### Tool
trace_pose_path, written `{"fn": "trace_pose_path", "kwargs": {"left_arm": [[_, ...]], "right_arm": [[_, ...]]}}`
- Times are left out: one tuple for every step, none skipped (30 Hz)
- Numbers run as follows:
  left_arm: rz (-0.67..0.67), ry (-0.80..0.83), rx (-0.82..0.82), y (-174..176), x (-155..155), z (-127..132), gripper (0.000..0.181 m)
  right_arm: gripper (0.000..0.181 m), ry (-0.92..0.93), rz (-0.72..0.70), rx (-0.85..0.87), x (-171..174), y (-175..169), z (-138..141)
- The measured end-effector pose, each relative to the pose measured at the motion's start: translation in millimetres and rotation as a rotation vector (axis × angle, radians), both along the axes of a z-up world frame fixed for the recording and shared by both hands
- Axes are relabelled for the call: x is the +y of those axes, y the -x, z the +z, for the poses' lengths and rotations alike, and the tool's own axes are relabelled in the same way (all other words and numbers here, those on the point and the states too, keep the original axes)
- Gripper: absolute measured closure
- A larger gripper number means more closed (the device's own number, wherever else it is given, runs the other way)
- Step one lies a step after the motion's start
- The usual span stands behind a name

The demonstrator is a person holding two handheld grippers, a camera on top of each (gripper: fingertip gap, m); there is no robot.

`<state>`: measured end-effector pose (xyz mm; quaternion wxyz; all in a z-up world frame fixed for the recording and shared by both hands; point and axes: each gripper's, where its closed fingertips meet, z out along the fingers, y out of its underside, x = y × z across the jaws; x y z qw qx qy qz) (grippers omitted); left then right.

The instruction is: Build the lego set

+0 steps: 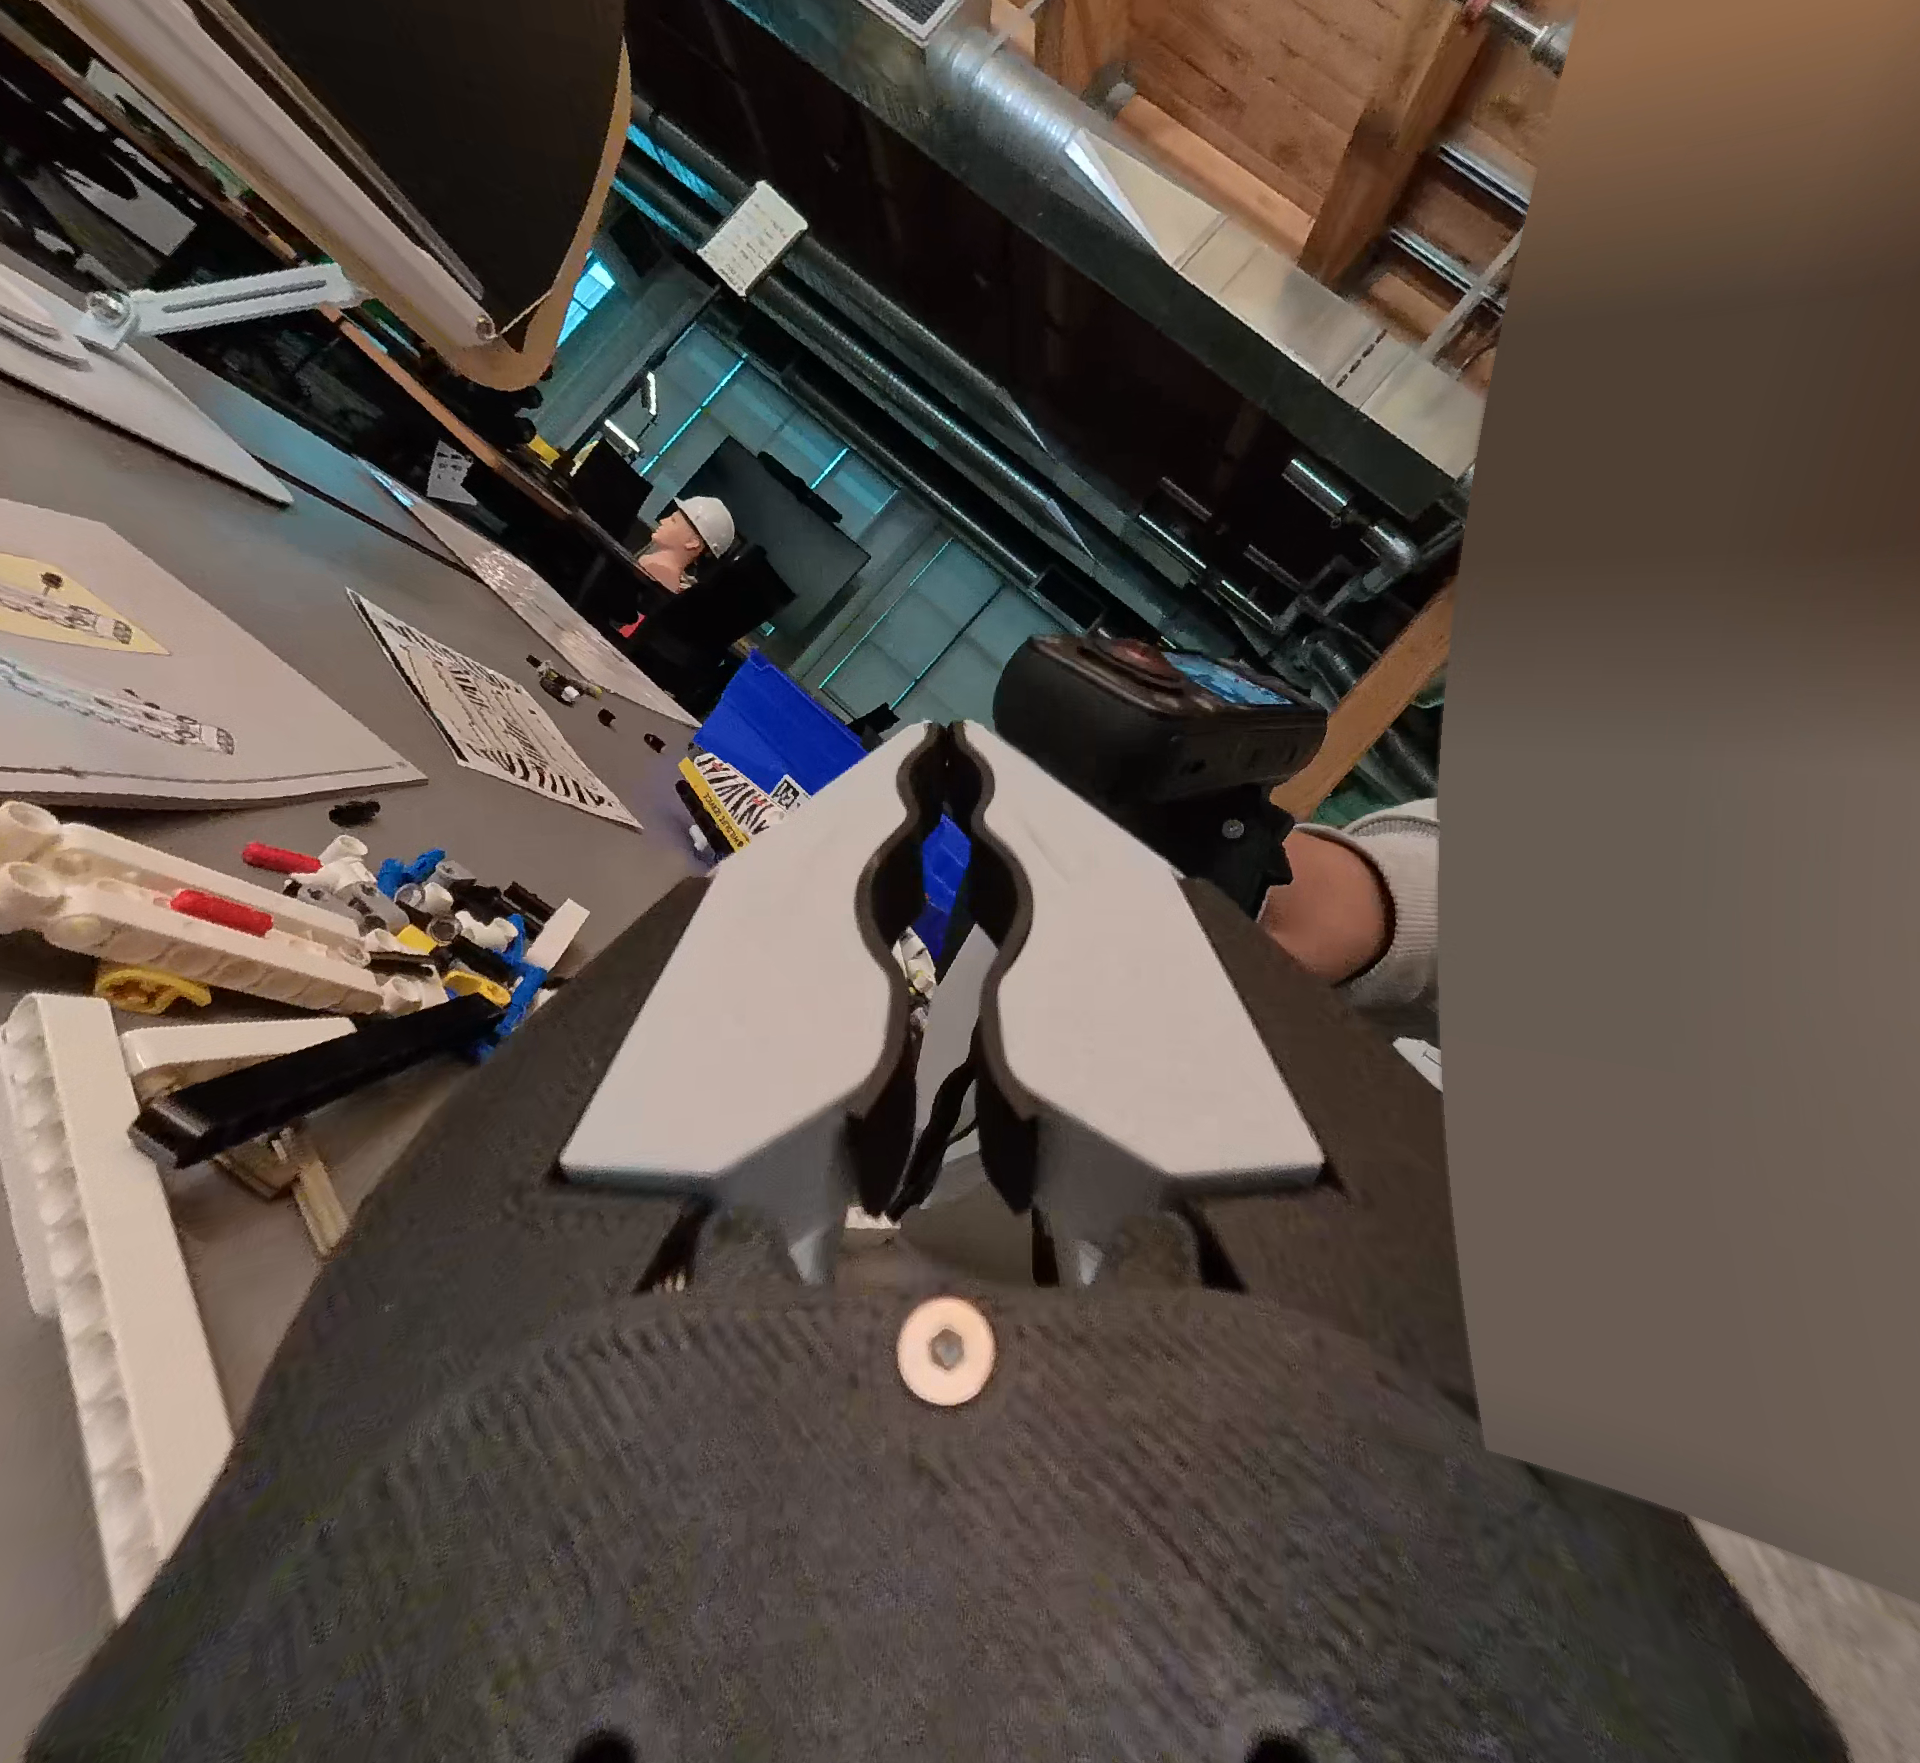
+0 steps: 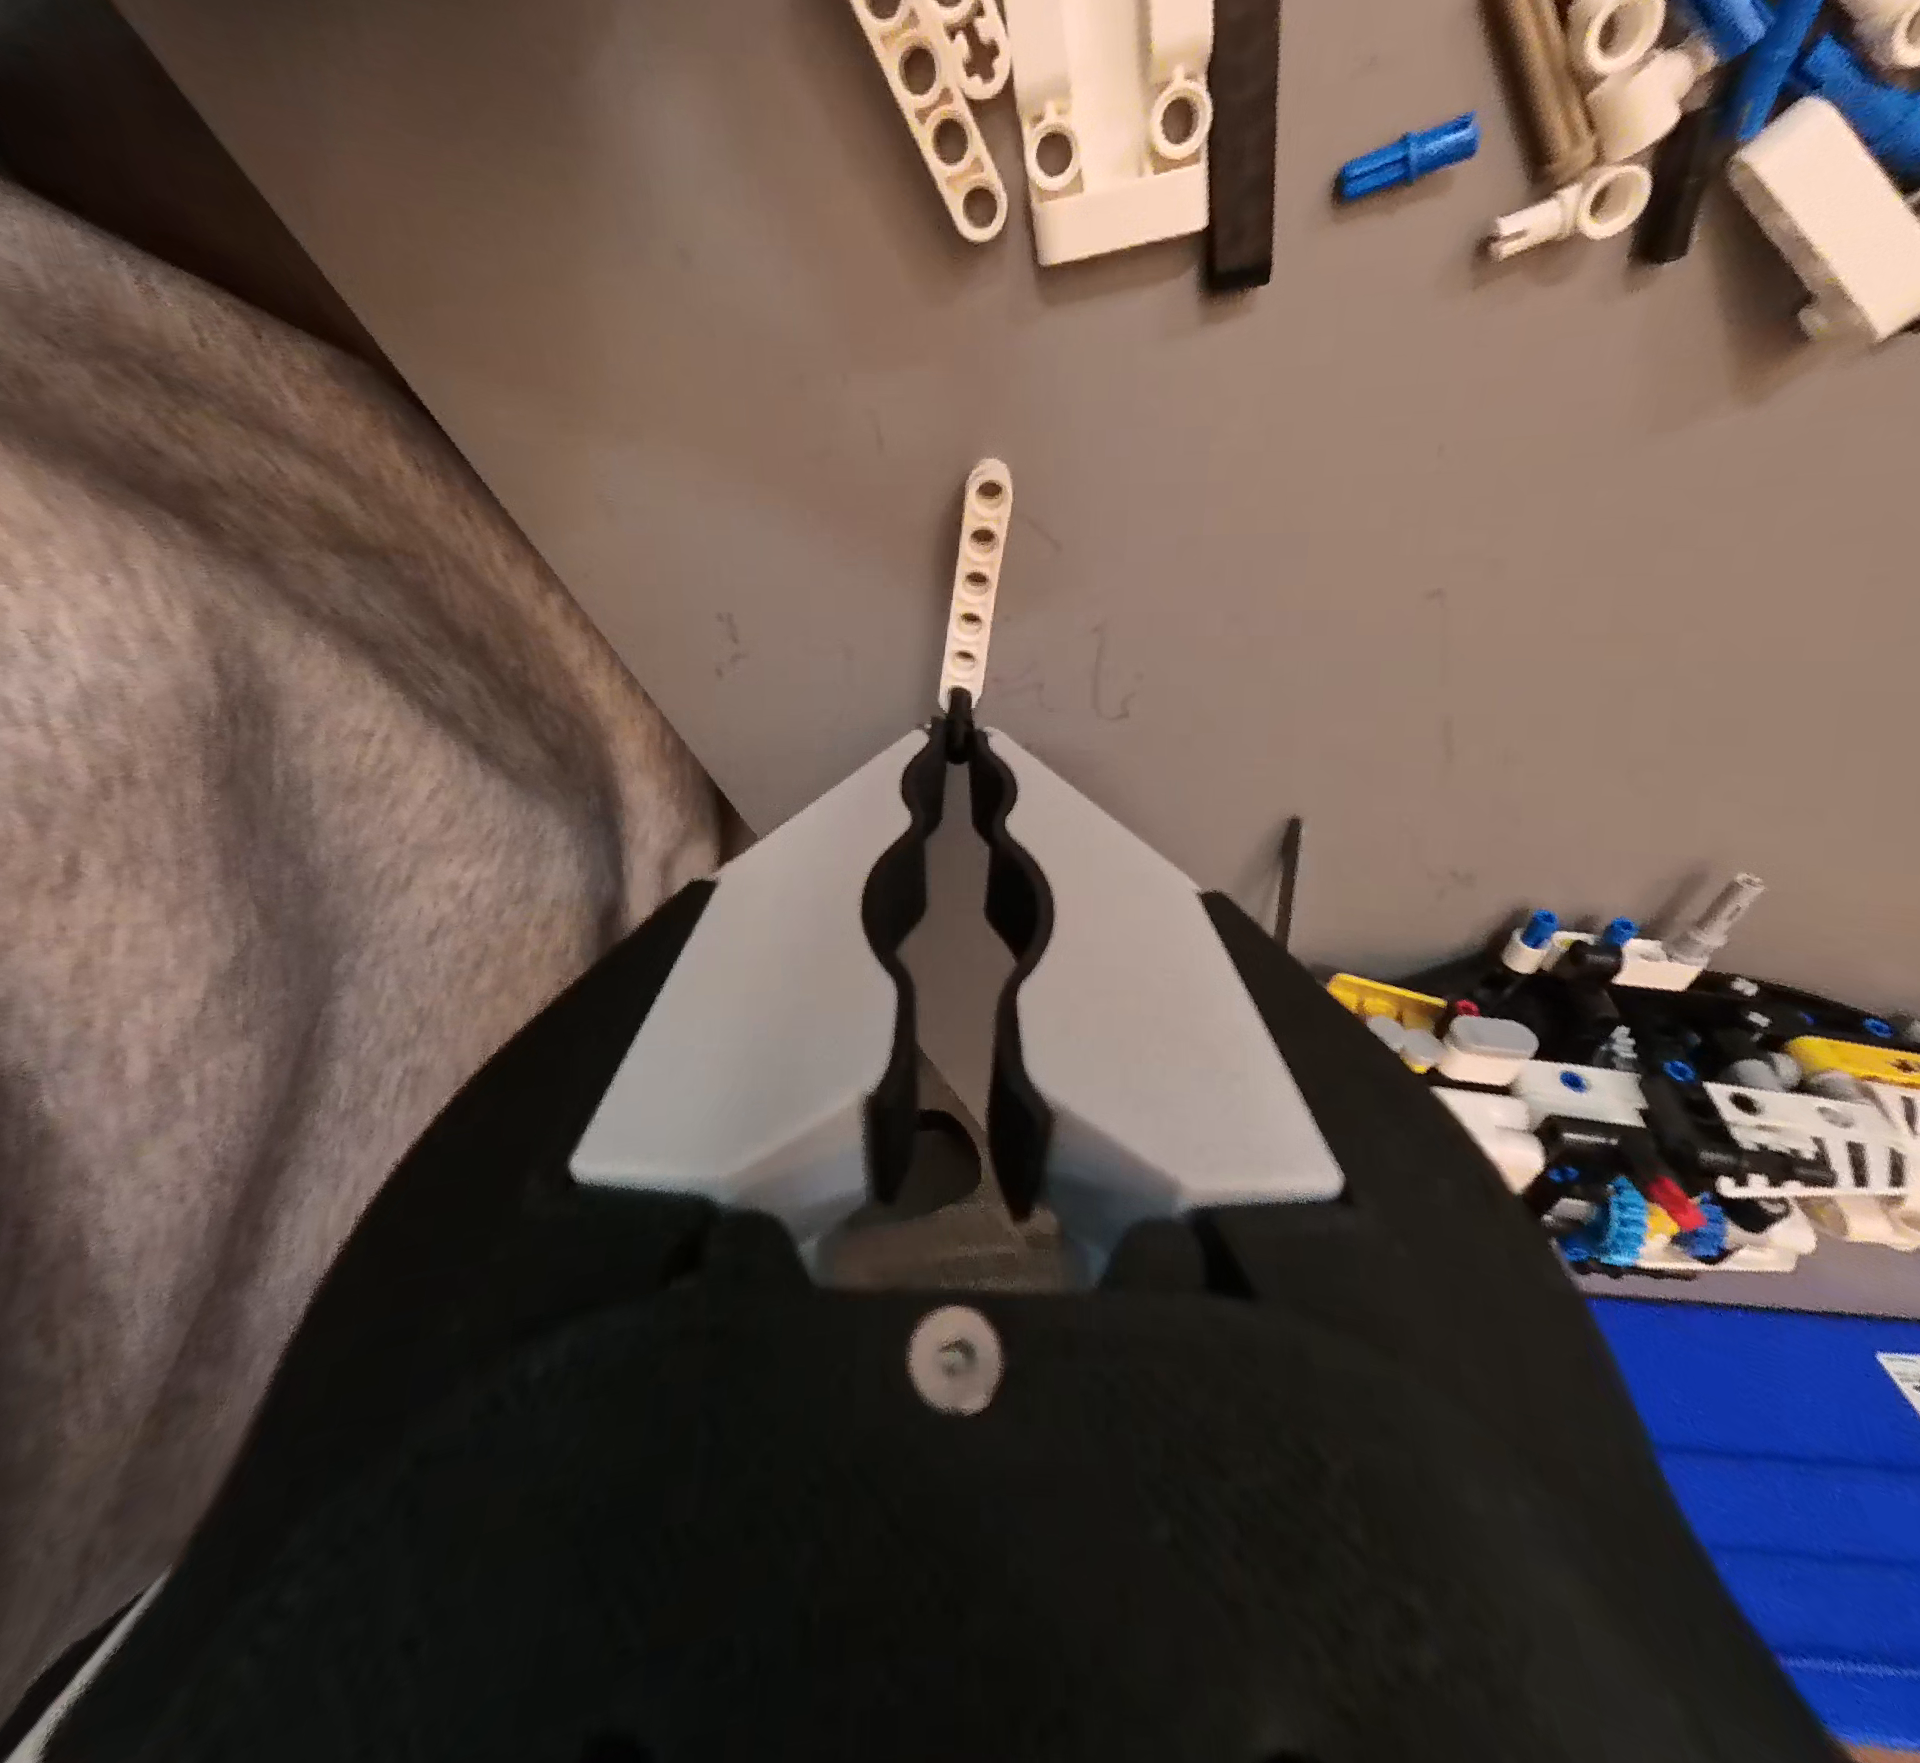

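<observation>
The right gripper (image 2: 958,726), nearest its camera, pinched a slim white beam (image 2: 979,570) by one end through what looked like a black pin there; the beam pointed away from the fingers above the grey counter (image 2: 623,311). Beyond the beam lay loose white beams (image 2: 914,30), and to its right the part-built model (image 2: 1662,1090). The piece looked light, stiff and smooth, so an end-only hold could let it pivot; gripping nearer its middle seemed safer. The left gripper (image 1: 948,728) had its fingers pressed together, apparently on nothing.
</observation>
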<state>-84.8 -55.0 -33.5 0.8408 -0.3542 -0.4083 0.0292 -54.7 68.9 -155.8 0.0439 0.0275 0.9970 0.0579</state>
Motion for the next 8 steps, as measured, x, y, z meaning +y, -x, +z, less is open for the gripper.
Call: {"fn": "trace_pose_path", "kwargs": {"left_arm": [[0.001, -0.001, -0.001, 0.0, -0.5, 0.0, 0.181], [0.002, -0.002, -0.002, 0.1, -0.9, 0.0, 0.181], [0.002, -0.003, -0.002, 0.1, -1.1, -0.1, 0.181], [0.002, -0.003, -0.003, -0.1, -1.3, -0.1, 0.181], [0.004, -0.004, -0.003, 0.0, -1.8, 0.0, 0.181], [0.005, -0.006, -0.003, 0.0, -2.2, 0.2, 0.181], [0.006, -0.008, -0.002, 0.0, -2.6, 0.4, 0.181], [0.006, -0.01, -0.003, 0.1, -2.9, 0.3, 0.181]], "right_arm": [[0.179, -0.008, 0.003, 0.001, 0.1, 0.1, -0.2], [0.179, -0.016, 0.006, 0.002, 0.2, 0.0, -0.3], [0.179, -0.022, 0.01, 0.003, 0.3, 0.0, -0.3], [0.179, -0.029, 0.014, 0.004, 0.4, 0.0, -0.3], [0.179, -0.035, 0.016, 0.005, 0.3, 0.1, -0.3], [0.179, -0.041, 0.018, 0.004, 0.3, 0.2, -0.3], [0.179, -0.045, 0.019, 0.004, 0.1, 0.4, -0.2], [0.179, -0.05, 0.019, 0.004, 0.1, 0.7, -0.3]]}}
